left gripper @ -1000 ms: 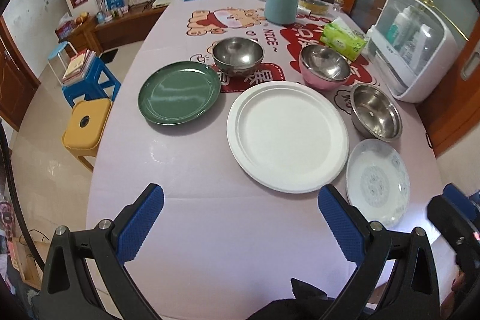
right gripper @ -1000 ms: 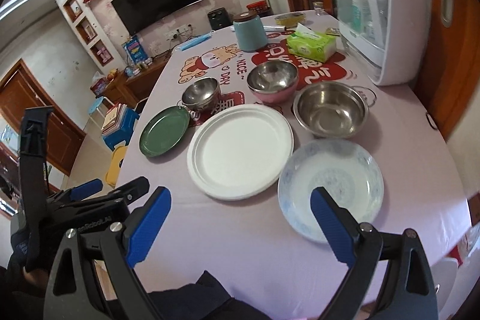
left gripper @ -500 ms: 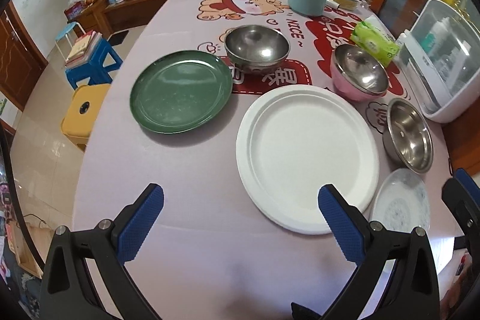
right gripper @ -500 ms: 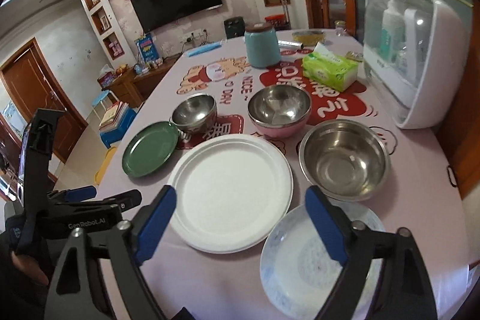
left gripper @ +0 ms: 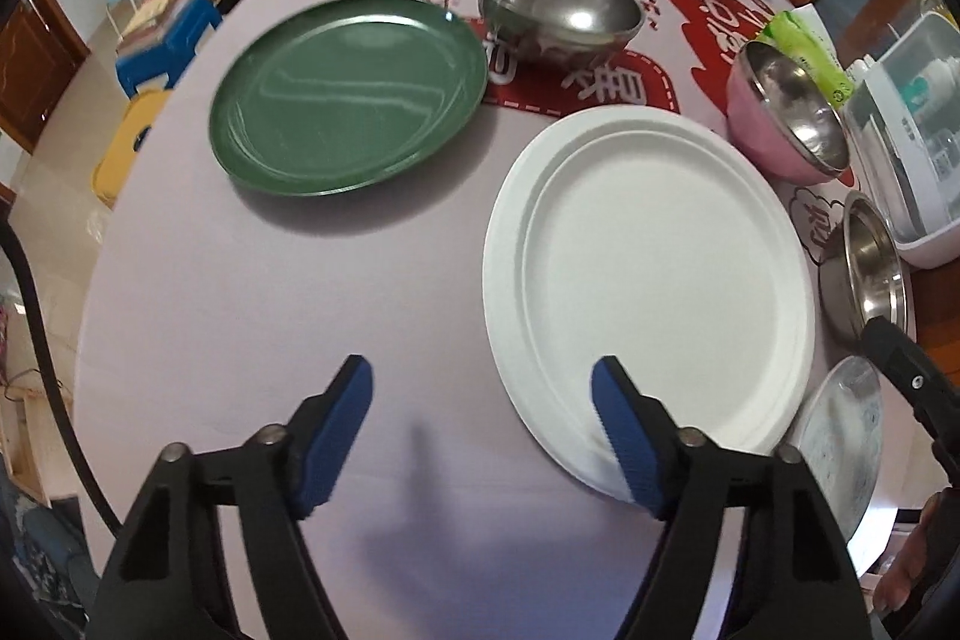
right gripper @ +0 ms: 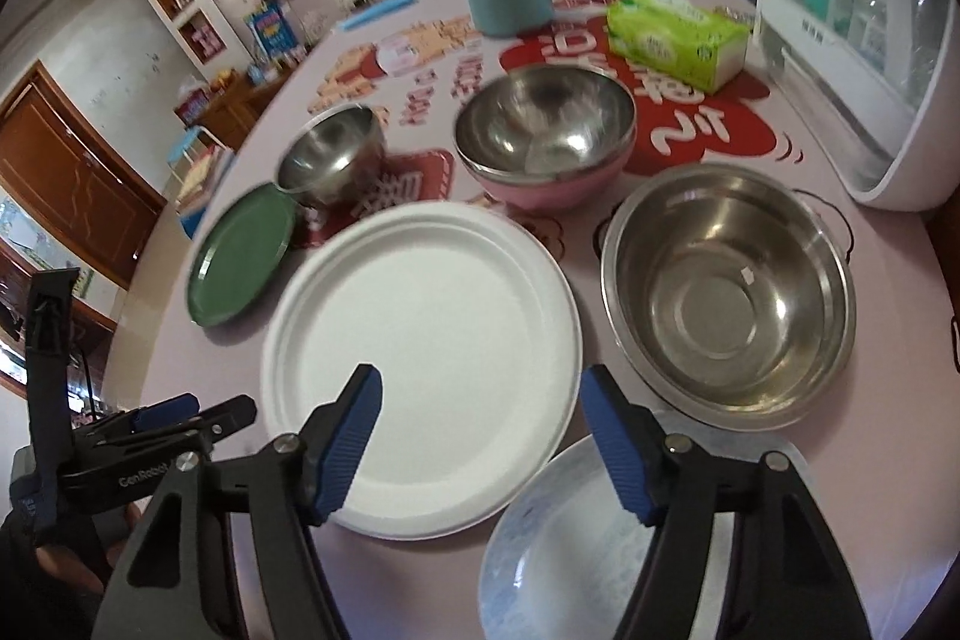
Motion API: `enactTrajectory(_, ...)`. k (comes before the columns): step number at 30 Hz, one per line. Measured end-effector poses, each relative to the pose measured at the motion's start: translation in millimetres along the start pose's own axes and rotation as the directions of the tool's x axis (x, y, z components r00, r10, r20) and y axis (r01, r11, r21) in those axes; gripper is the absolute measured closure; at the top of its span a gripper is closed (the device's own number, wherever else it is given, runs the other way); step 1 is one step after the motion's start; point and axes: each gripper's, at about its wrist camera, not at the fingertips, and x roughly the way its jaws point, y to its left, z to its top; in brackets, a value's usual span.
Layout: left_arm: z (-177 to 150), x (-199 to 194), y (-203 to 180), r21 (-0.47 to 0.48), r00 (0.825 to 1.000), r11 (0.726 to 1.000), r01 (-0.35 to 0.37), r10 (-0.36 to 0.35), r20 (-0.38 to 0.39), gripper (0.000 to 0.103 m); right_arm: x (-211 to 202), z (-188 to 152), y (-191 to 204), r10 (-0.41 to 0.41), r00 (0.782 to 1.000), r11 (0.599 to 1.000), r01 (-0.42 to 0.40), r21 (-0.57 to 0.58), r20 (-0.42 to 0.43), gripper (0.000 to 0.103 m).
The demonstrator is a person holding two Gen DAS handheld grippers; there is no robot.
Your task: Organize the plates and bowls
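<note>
Six dishes lie on the tabletop (left gripper: 252, 316), which wears a pale cloth with red cartoon prints. Largest is the white plate (left gripper: 654, 280), in the middle; the left tool (left gripper: 483, 427) hangs just over its near rim, one blue pad above the rim and the other above bare cloth. Next the green plate (left gripper: 351, 94) lies beyond and to the left, well apart from that tool. The wide steel bowl (right gripper: 729, 295) sits just past the right tool (right gripper: 480, 430), whose pads straddle the gap between the white plate and the blue-patterned plate (right gripper: 540, 568) below it. A pink bowl (right gripper: 546, 136) and a small steel bowl (right gripper: 333, 154) stand farther back.

Both tools have just been closing, yet their jaws stand apart with nothing clamped. Compared with a second ago, both sit lower and nearer the dishes, which fill more of each view.
</note>
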Motion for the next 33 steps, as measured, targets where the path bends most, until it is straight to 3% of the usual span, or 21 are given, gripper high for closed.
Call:
enactTrajectory(18, 9, 32, -8, 0.024, 0.997, 0.999, 0.035, -0.033, -0.073, 0.036, 50, 14, -8, -0.088, 0.987, 0.996, 0.09, 0.012, -0.132, 0.035)
enactTrajectory(26, 10, 39, -9, 0.039, 0.994, 0.998, 0.039, -0.035, -0.102, 0.048, 67, 16, -15, -0.131, 0.972, 0.989, 0.14, 0.036, -0.195, 0.036)
enactTrajectory(31, 9, 40, -10, 0.052, 0.995, 0.998, 0.037, -0.032, -0.097, 0.05, 70, 18, -18, -0.125, 0.974, 0.99, 0.135, 0.041, -0.191, 0.041)
enactTrajectory(33, 9, 40, -11, 0.058, 0.995, 0.997, 0.042, -0.036, -0.097, 0.05, 70, 18, -19, -0.117, 0.975, 0.991, 0.127, 0.044, -0.19, 0.048)
